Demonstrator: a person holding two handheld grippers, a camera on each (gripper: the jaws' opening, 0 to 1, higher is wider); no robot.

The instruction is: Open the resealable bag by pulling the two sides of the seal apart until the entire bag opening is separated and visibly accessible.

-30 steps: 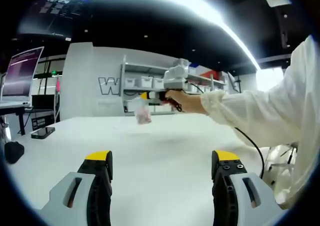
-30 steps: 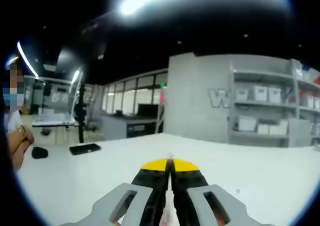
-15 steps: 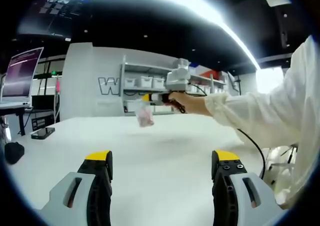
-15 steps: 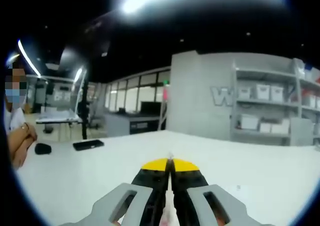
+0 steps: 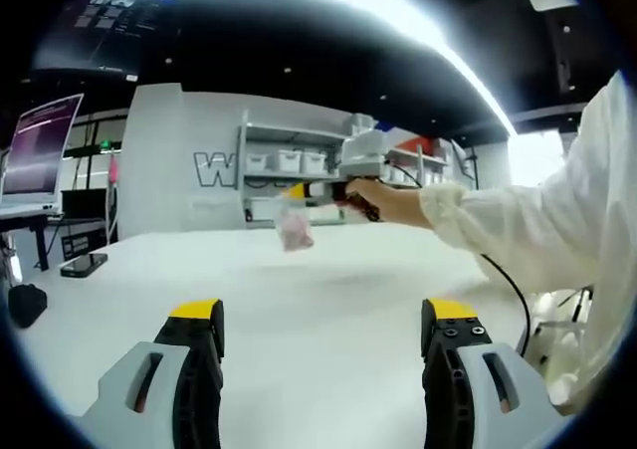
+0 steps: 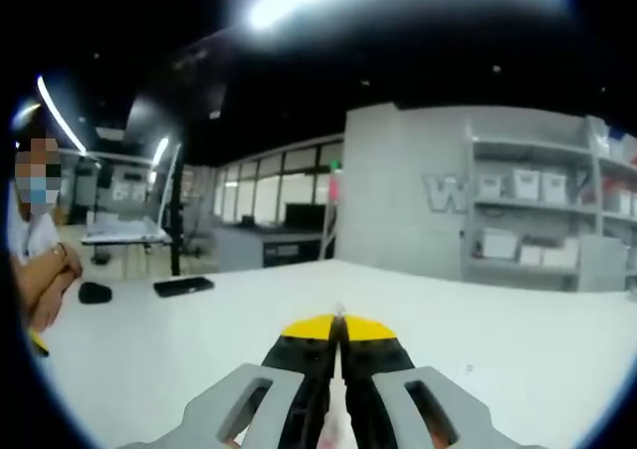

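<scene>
Yellow-tipped and set wide apart, the jaws of your left gripper [image 5: 323, 325] hover released above the white table [image 5: 328, 310], gripping nothing. Beyond them in the left gripper view, your right hand [image 5: 383, 202], in a white sleeve [image 5: 528, 230], carries the right gripper [image 5: 301, 191] above the far part of the table, with a black cable [image 5: 503, 285] trailing down from it. From its yellow tips hangs the resealable bag [image 5: 293, 226], small and clear with something pinkish inside, lifted off the tabletop and well apart from your left gripper. In the right gripper view the right gripper's two jaws stand pressed together, yellow tips meeting, clenched on a thin clear edge of the bag that runs down between them; whether the seal has parted anywhere is too small to tell. To the left on the table lie a dark phone [image 5: 85, 263] and a black mouse [image 5: 27, 301], both near the table's edge, with a lit monitor [image 5: 42, 145] behind them. A seated person [image 6: 40, 260] shows at the left edge of the right gripper view. Farthest back stand a grey wall with large white lettering [image 5: 214, 169] and shelves [image 5: 289, 165] holding white bins.
</scene>
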